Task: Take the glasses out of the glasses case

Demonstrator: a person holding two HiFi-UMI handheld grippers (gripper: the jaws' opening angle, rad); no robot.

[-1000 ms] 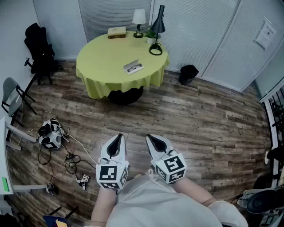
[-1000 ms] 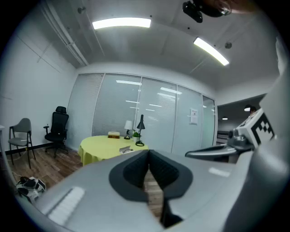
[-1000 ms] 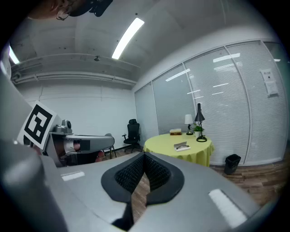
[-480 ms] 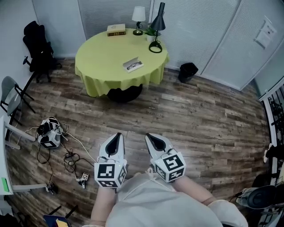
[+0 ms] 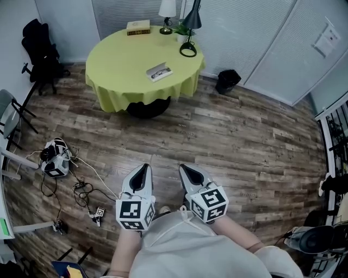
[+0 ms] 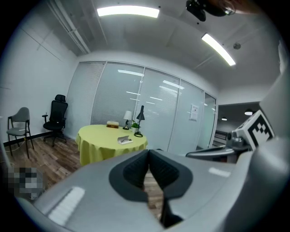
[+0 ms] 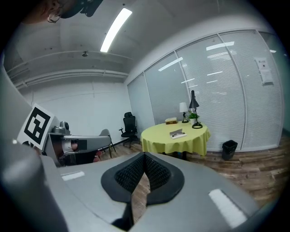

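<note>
1. Seen from the head view, a person stands on a brown wood-plank floor (image 5: pixel 244 141). They hold two grey two-jaw grippers side by side at 6 o'clock in the picture. Each gripper carries a cube with black-and-white square markers.
2. The left gripper (image 5: pixel 144 167) has its dark padded jaws pressed together at the tip. Its own view shows nothing between them.
3. The right gripper (image 5: pixel 184 168) is closed in the same way, pads meeting, and it is empty too.
4. At 12 o'clock in the picture, well apart from both grippers, stands a round table under a yellow-green cloth (image 5: pixel 119 59).
5. The small, pale, flat glasses case (image 5: pixel 159 71) lies on the cloth, just toward 4 o'clock from the table's centre. It seems to lie open with a dark shape inside, probably the glasses, though it is too small to be sure.
6. A tan book (image 5: pixel 138 27) sits at the table's 12 o'clock edge. A white-shaded lamp (image 5: pixel 167 7) and a black desk lamp (image 5: pixel 193 16) stand near its 1 o'clock edge.
7. A black waste bin (image 5: pixel 227 81) stands on the floor at the table's 3 o'clock.
8. A black-and-white device among loose cables (image 5: pixel 54 163) lies at 9 o'clock in the picture.
9. Judged from this, the task has not begun, since the case is untouched. The whole job remains: reaching the table, steadying the case and lifting the glasses out.
</note>
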